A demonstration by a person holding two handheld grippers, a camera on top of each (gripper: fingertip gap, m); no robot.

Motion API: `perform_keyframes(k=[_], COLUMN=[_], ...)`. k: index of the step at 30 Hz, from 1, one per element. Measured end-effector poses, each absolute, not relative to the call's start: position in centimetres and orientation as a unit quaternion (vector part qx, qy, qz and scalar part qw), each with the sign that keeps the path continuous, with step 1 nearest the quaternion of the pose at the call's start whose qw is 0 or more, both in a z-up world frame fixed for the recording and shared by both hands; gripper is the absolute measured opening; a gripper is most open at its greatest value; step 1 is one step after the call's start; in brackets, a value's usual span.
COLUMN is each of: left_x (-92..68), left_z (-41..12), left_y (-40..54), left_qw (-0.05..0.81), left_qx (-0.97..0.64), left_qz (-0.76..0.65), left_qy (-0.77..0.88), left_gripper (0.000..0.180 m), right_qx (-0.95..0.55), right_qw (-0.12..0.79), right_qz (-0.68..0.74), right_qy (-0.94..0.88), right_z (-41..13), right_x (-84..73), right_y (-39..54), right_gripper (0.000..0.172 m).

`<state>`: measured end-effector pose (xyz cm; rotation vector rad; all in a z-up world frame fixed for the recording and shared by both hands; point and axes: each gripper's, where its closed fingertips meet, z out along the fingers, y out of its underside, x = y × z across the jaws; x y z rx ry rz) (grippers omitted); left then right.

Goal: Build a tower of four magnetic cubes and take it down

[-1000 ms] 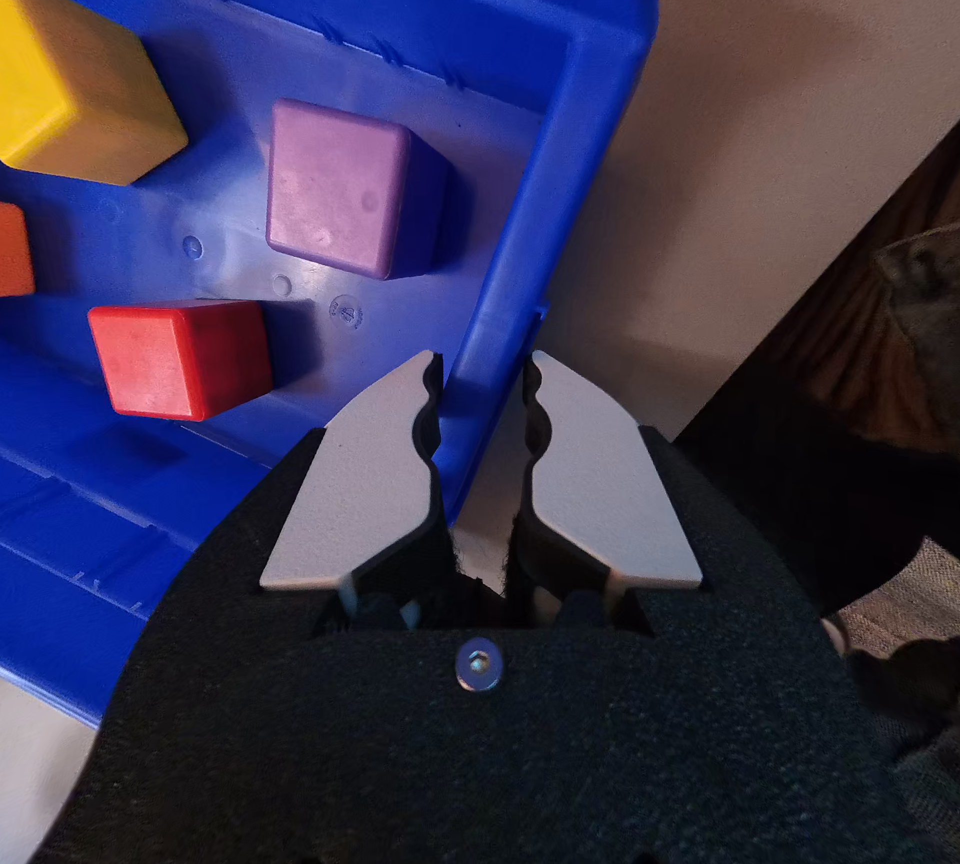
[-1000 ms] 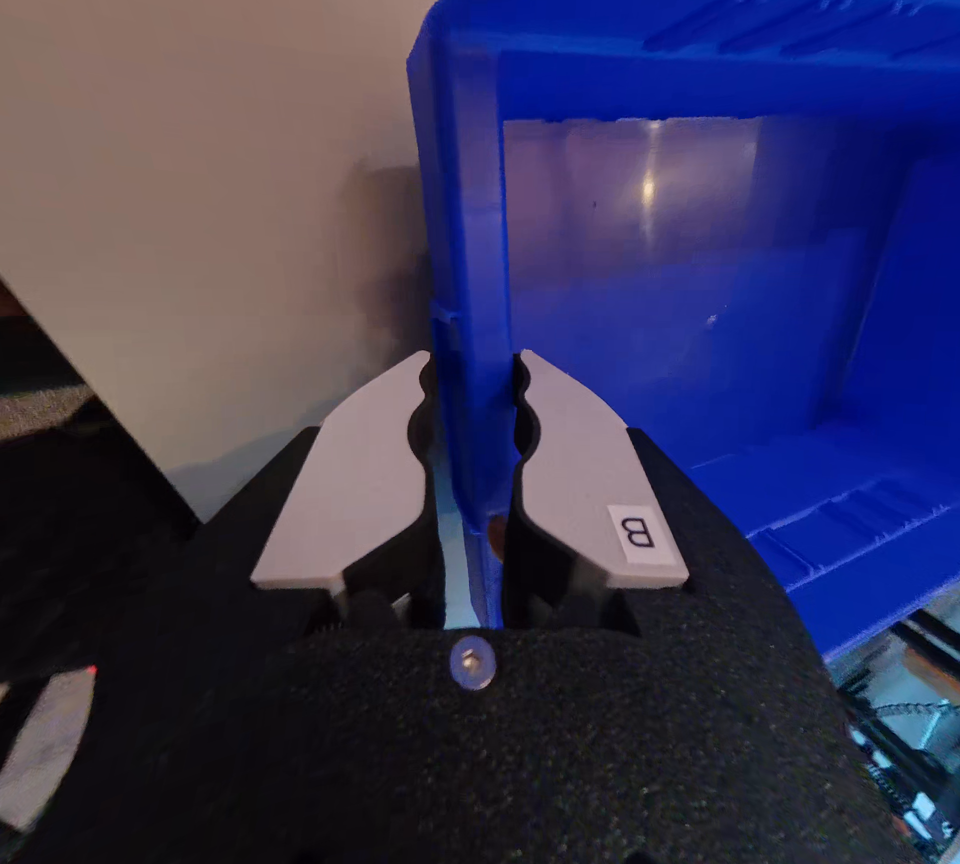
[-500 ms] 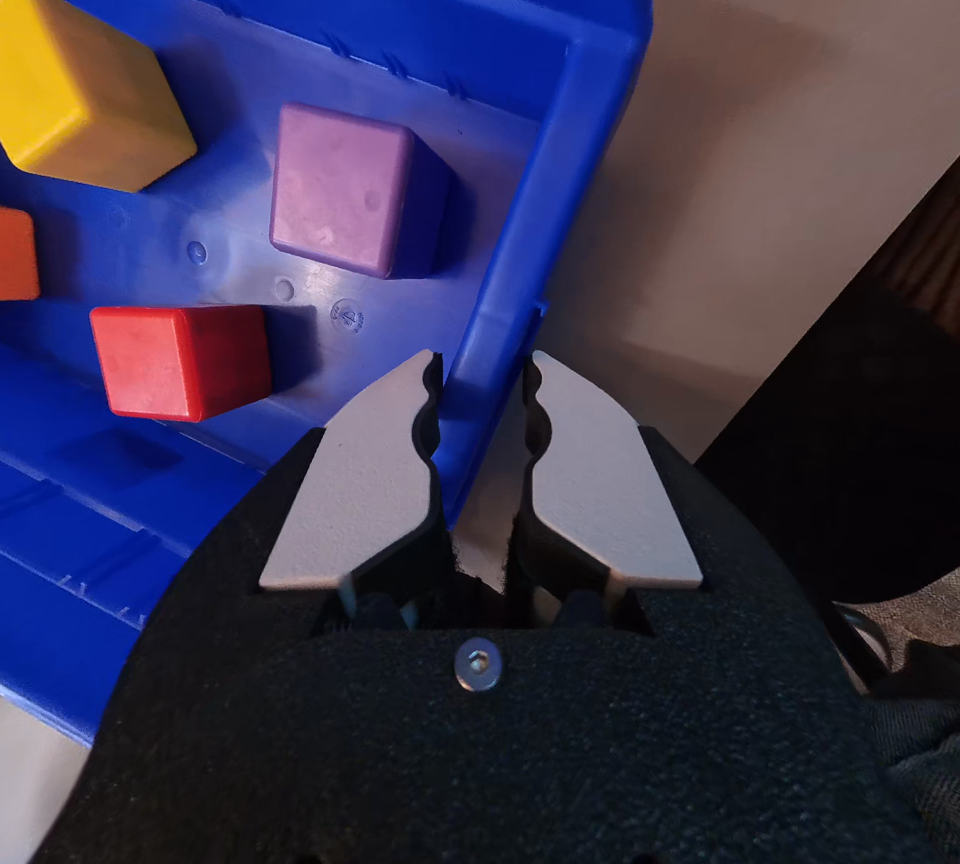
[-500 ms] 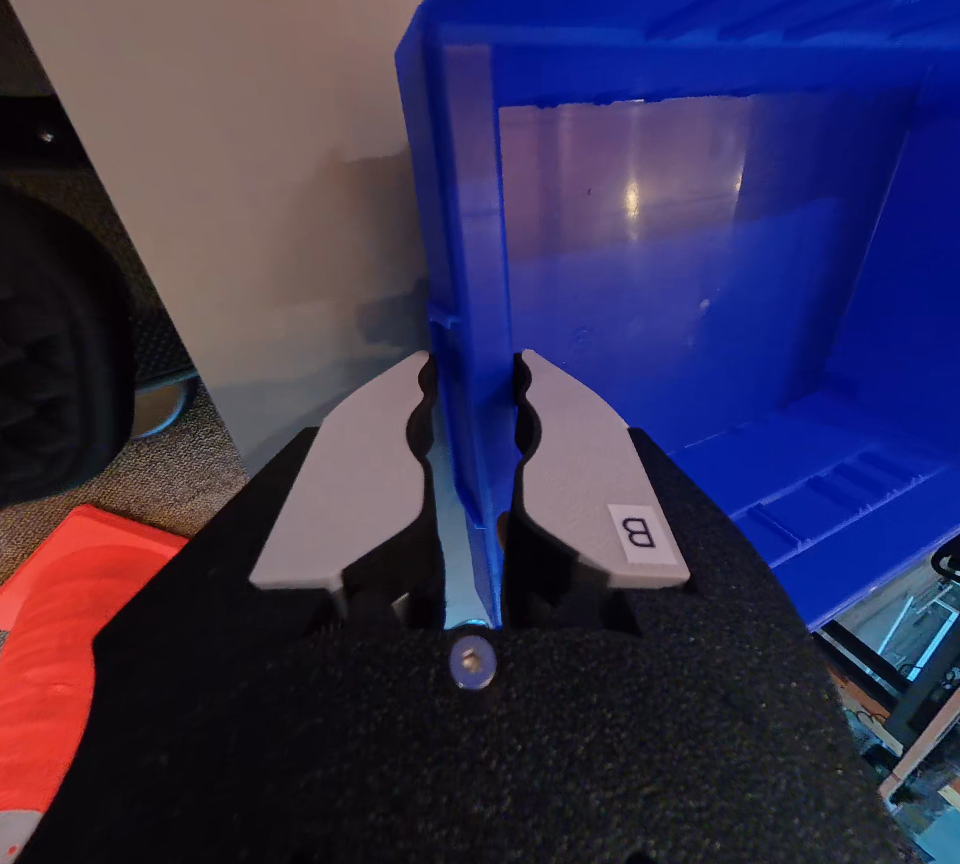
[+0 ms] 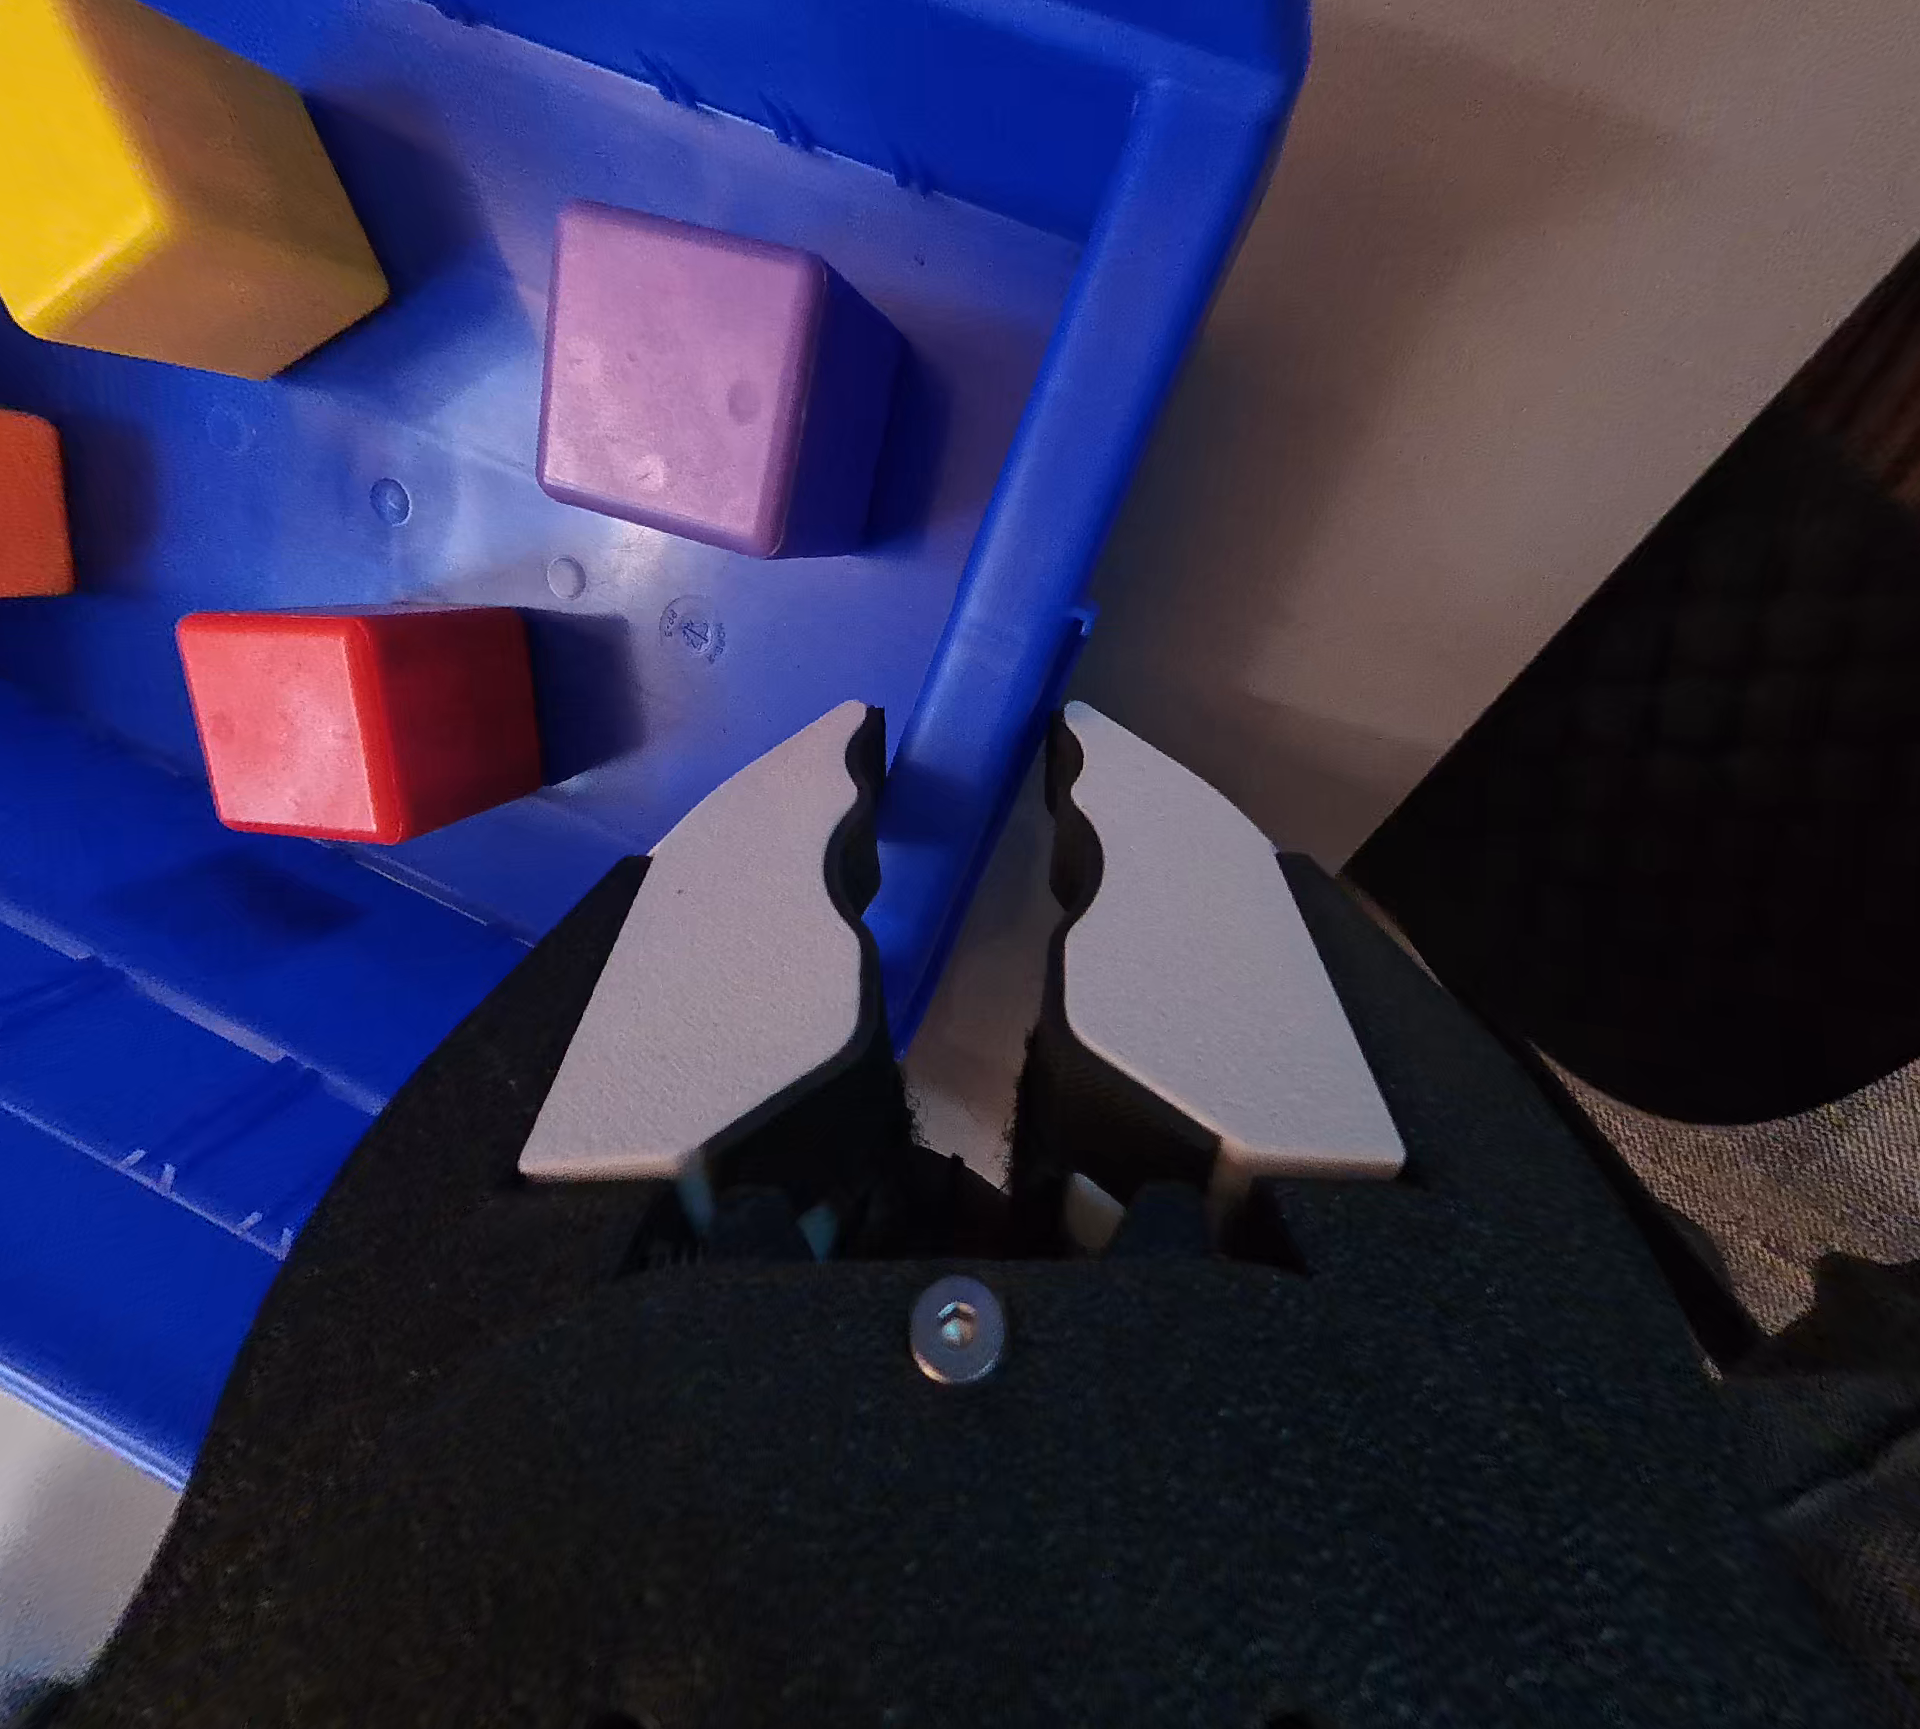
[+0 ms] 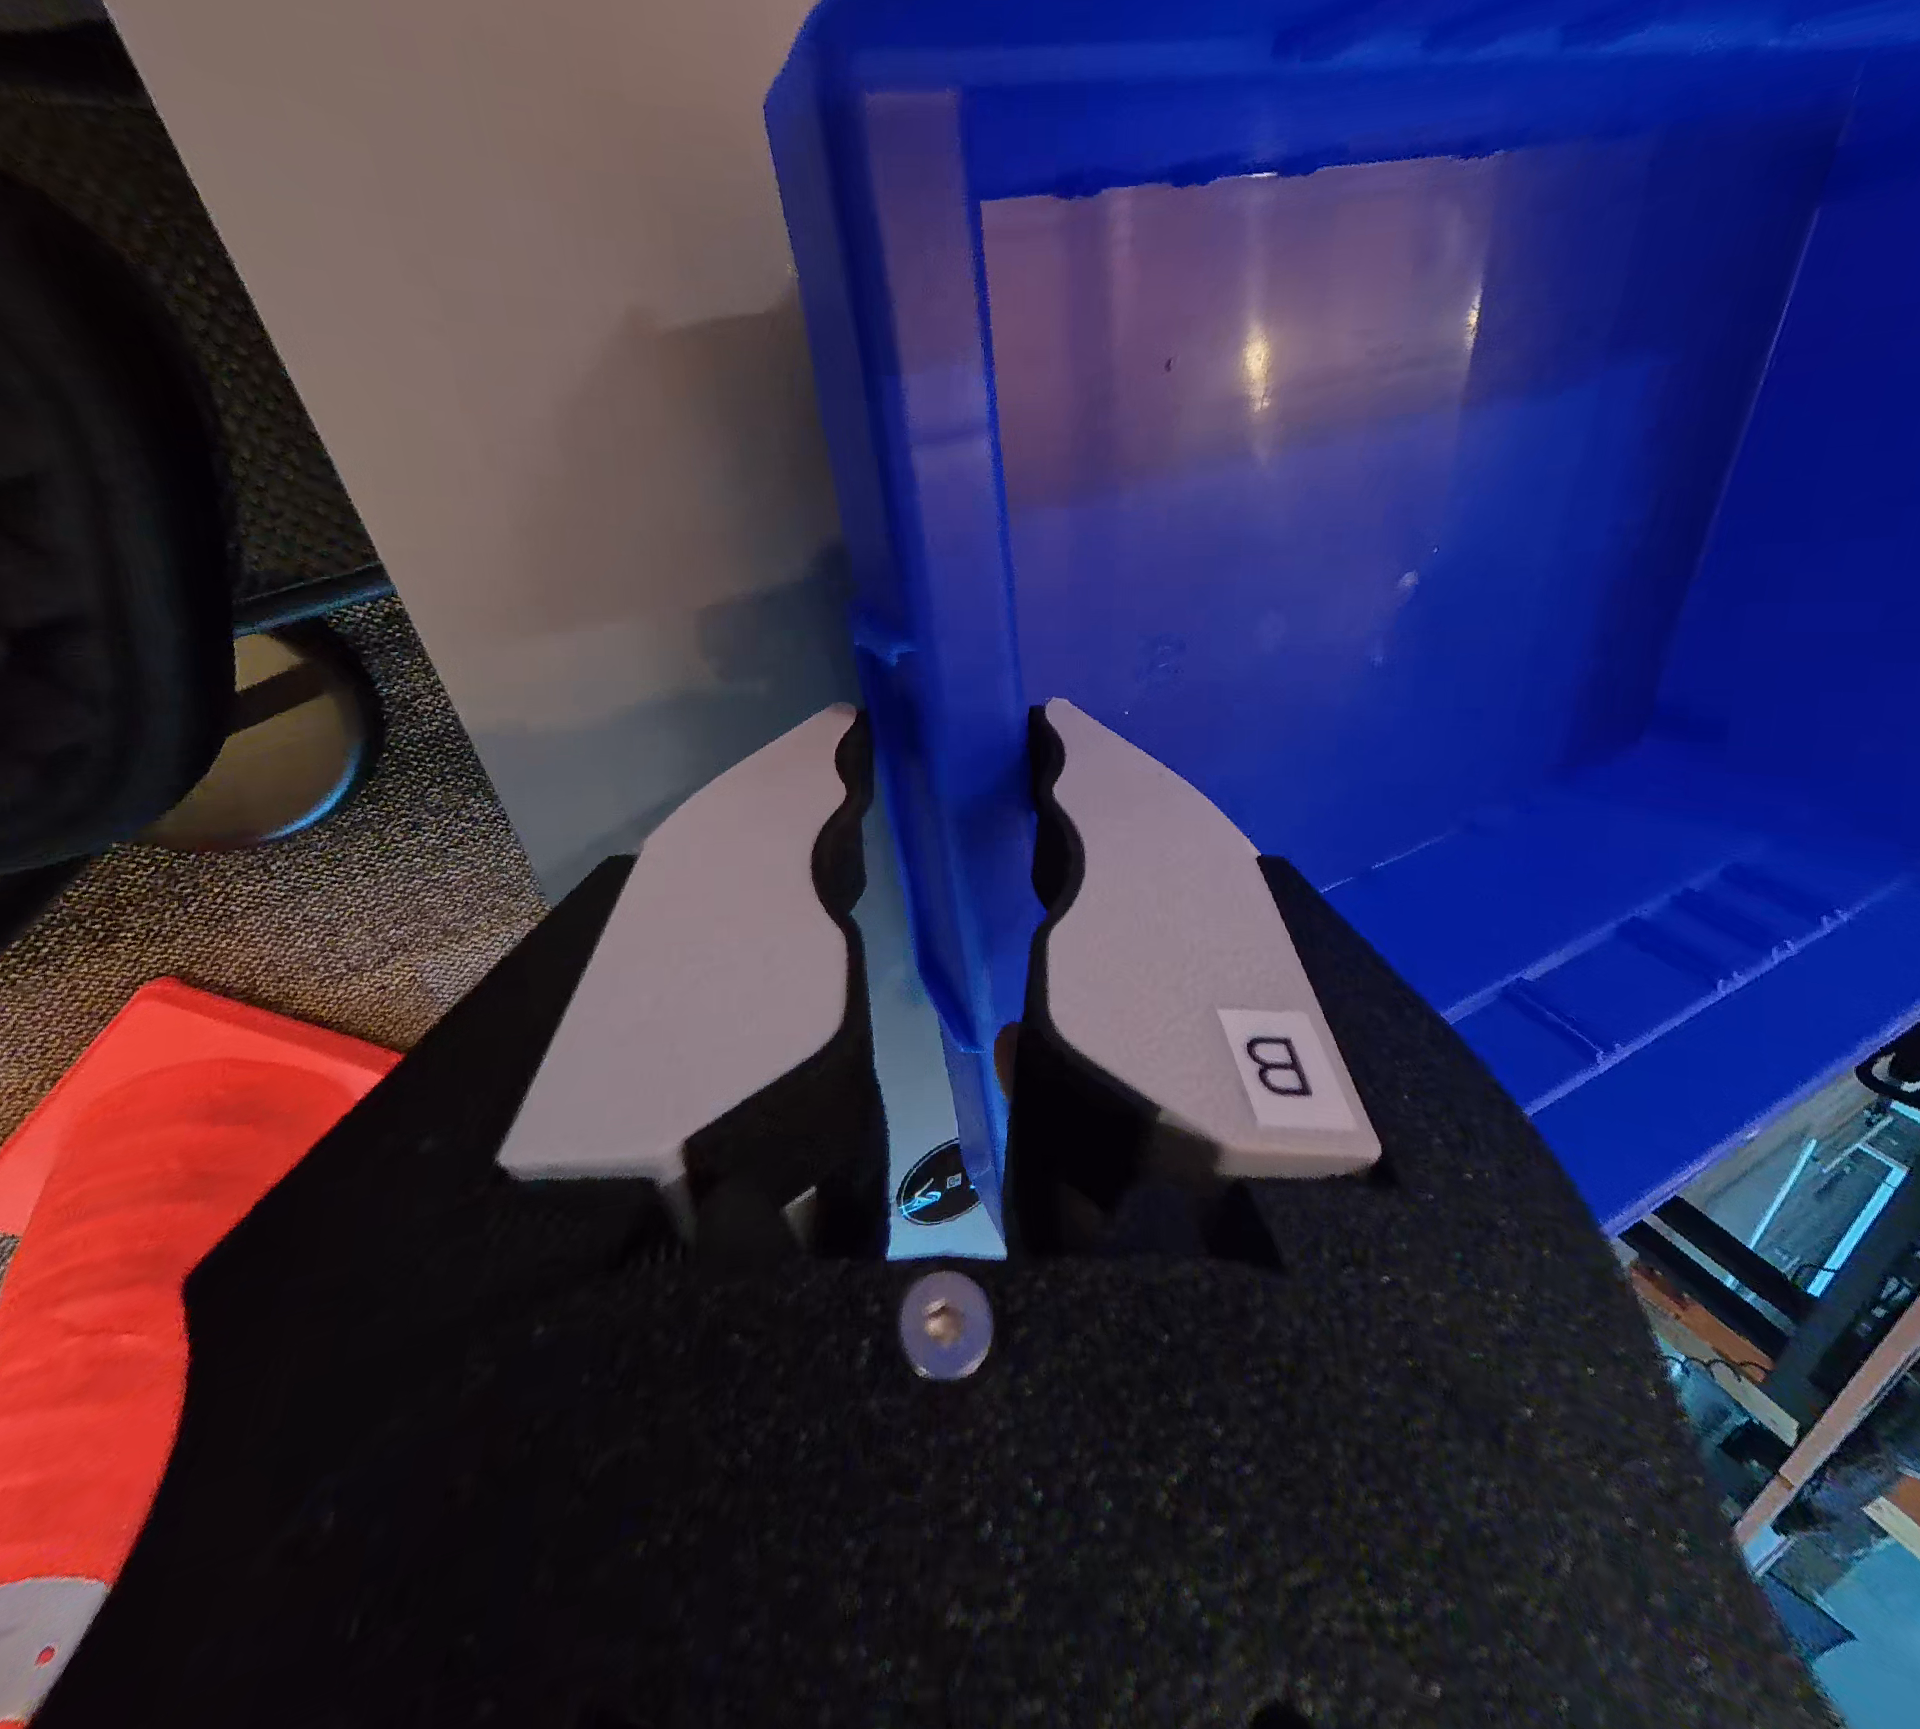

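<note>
- Cubes lying loose on the floor of the blue bin (image 5: 1049, 453), left half of the left wrist frame: yellow cube (image 5: 156, 173) upper left, purple cube (image 5: 686, 380) centre, red cube (image 5: 343, 723) below it, orange cube (image 5: 26, 505) cut off at the left edge. All apart from one another; none stacked.
- Tower not begun, judging by that layout.
- Left gripper (image 5: 961, 744) clamped on the bin's side wall, rim running up between the two fingers; inner finger inside the bin, outer finger outside.
- Right gripper (image 6: 940, 744) likewise closed on a bin wall, both pads against the plastic. No cube visible in the right wrist frame, only bare bin interior.
- Bin seen tipped in both frames, with table (image 5: 1558, 173) edge and floor in view beyond it.
- Handling estimate: rigid, smooth plastic cubes, rounded edges, probably light; not fragile. Flat opposite faces the obvious hold, pads square to avoid twisting out. Magnets likely to snap neighbours together or drag a second cube along.
- Writing: small moulded round mark on bin floor near lower centre of left frame, not legible; white sticker with a single character on the right gripper's finger (image 6: 1288, 1066); small round dark sticker between the right fingers.
</note>
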<state>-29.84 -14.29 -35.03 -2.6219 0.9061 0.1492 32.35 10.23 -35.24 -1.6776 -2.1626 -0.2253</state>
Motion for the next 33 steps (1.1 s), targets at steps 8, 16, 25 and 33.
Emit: perform_keyframes(k=[8, 16, 25, 33], left_x=[-30.7, -32.5, -34.6, -30.1], left_z=[-35.0, -35.0, -34.8, -30.4], left_y=[-15.3, -16.5, -16.7, -15.8], left_qw=[0.184, 0.173, 0.228, 0.412], left_qx=[-0.925, -0.918, -0.875, -0.837], left_qz=[0.056, 0.048, 0.039, -0.065], left_qy=[0.327, 0.353, 0.425, 0.355], left_gripper=[0.029, 0.029, 0.029, 0.068], right_qx=[-0.600, -0.604, -0.611, -0.685], right_qw=[0.194, 0.206, 0.220, 0.324], right_qz=[-0.091, -0.099, -0.119, 0.015], right_qy=[-0.771, -0.763, -0.751, -0.653], right_z=[-35.3, -35.3, -35.3, -33.2], right_x=[32.7, 32.7, 32.7, 29.7], right_y=[10.3, 10.4, 10.5, 8.5], right_gripper=[0.029, 0.030, 0.031, 0.071])
